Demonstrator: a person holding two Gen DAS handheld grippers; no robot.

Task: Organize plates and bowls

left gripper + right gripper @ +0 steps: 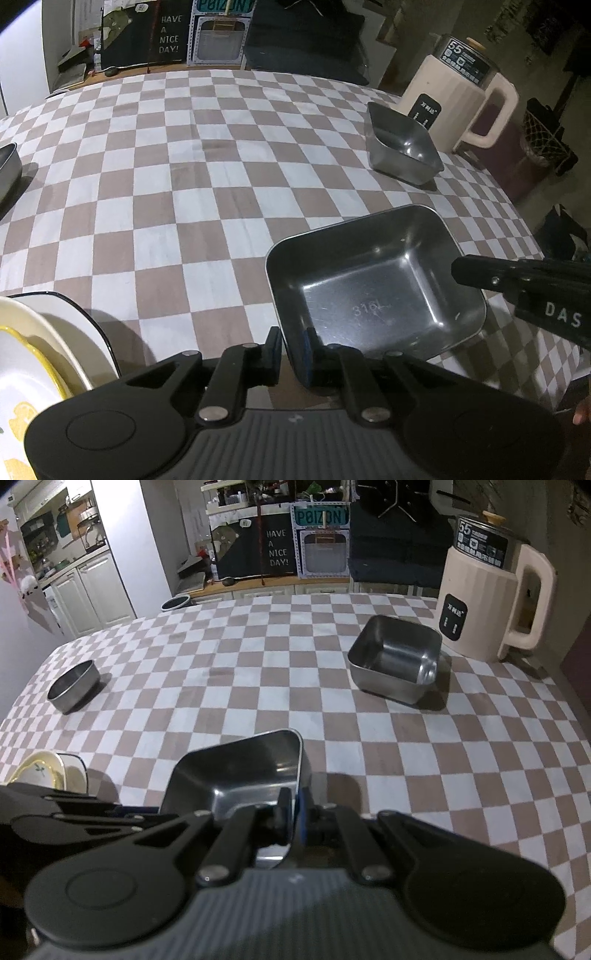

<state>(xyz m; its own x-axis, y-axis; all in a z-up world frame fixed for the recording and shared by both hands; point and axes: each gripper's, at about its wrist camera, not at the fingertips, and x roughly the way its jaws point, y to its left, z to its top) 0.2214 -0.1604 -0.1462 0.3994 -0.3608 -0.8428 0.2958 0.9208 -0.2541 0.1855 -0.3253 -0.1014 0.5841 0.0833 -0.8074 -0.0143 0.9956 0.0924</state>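
Note:
A shallow rectangular steel tray point(376, 291) stamped 316L sits low over the checked tablecloth point(184, 184), held from two sides. My left gripper point(291, 343) is shut on its near left corner, with the rim between the pads. My right gripper point(294, 808) is shut on the tray's point(236, 771) right wall; in the left wrist view it reaches in from the right point(458, 269). I cannot tell whether the tray touches the cloth. A deeper square steel container point(395, 657) stands farther back on the right. A round steel bowl point(74, 690) stands at the far left.
A stack of white and yellow ceramic plates point(44, 350) lies close on the left of the tray. A cream electric kettle point(487, 598) stands at the back right corner. The table's right edge drops off near the kettle. A small dark dish point(176, 602) sits at the far edge.

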